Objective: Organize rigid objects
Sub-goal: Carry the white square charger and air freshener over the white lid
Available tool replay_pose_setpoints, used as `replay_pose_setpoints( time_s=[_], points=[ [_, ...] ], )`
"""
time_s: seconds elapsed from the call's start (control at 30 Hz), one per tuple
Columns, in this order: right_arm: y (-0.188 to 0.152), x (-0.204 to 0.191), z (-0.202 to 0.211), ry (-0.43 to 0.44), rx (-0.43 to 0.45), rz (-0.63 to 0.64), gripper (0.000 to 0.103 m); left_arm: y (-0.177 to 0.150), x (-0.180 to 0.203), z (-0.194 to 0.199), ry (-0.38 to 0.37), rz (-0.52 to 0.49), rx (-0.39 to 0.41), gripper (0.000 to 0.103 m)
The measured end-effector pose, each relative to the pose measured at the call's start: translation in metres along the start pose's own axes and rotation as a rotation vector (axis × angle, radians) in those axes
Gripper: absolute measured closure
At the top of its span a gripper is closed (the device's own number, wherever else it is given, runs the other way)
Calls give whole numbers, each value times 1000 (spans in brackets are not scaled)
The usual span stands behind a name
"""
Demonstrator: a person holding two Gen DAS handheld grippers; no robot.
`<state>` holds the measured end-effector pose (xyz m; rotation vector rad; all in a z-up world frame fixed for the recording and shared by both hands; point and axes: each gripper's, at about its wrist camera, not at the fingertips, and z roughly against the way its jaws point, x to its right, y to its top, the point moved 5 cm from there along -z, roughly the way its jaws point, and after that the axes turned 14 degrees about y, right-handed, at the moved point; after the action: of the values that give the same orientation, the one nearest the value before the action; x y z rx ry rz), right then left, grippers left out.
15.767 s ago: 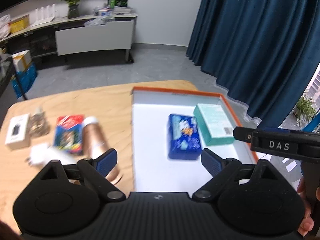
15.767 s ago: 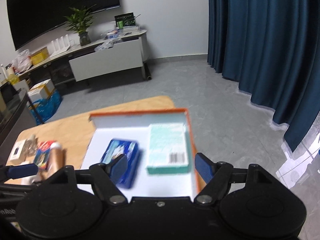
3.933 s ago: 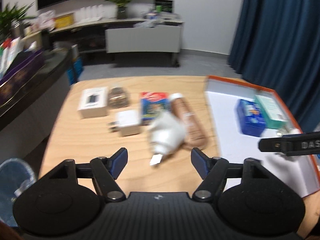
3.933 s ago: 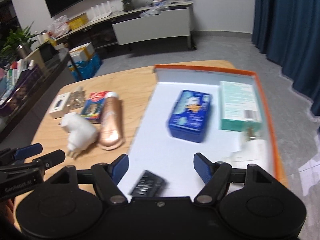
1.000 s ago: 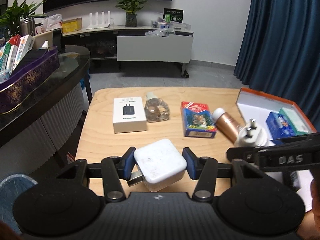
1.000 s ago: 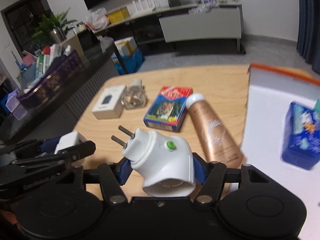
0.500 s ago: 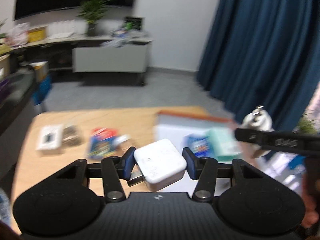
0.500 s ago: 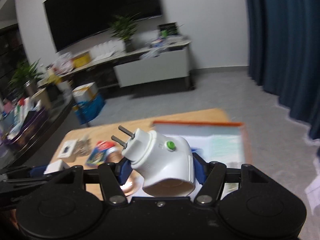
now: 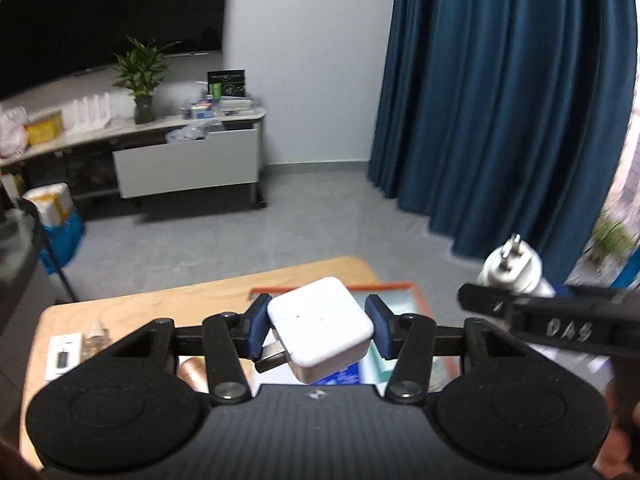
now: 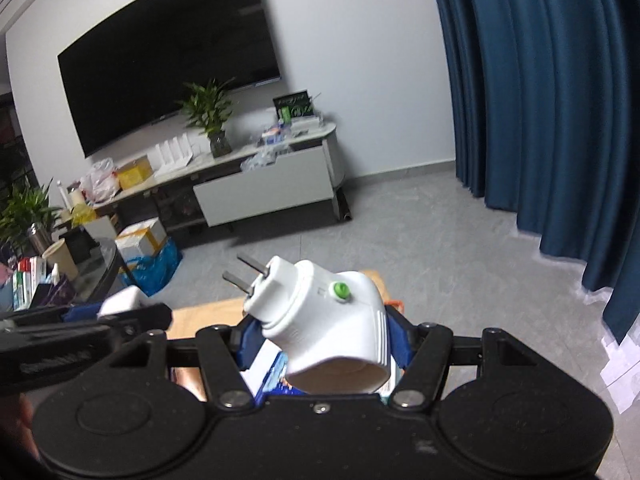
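Left wrist view: left gripper (image 9: pixel 318 334) clamped the white charger cube (image 9: pixel 320 330) by its flat sides above the orange-rimmed tray (image 9: pixel 416 292) — light, rigid, probably slick. Right gripper (image 10: pixel 320 340) squeezed the white plug adapter (image 10: pixel 326 330) — bulkier, rounded, likelier to twist.

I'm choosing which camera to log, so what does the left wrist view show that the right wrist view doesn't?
Only the left wrist view shows the small white box and glass bottle on the wooden table.

Only the right wrist view shows the plug adapter's green button.

Both show the left gripper clamping the square white charger, the right gripper clamping the plug adapter, and the orange-rimmed tray.
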<state>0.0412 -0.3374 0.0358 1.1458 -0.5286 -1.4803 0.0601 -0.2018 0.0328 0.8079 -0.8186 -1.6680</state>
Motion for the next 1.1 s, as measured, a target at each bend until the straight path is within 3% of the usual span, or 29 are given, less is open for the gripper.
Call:
replay_pose_setpoints(
  time_s=[0.13, 0.4, 0.53, 1.1],
  points=[
    [-12, 12, -16, 2, -40, -24, 29, -25, 0, -17, -1, -6, -66, 51],
    [-26, 22, -38, -2, -90, -55, 29, -42, -3, -36, 27, -9, -140, 51],
    [-29, 21, -49, 6, -111, -47, 29, -49, 2, -34, -3, -4, -161, 51],
    [-40, 19, -62, -23, -155, -43, 29, -63, 8, -39, -11, -5, -190, 51]
  ],
)
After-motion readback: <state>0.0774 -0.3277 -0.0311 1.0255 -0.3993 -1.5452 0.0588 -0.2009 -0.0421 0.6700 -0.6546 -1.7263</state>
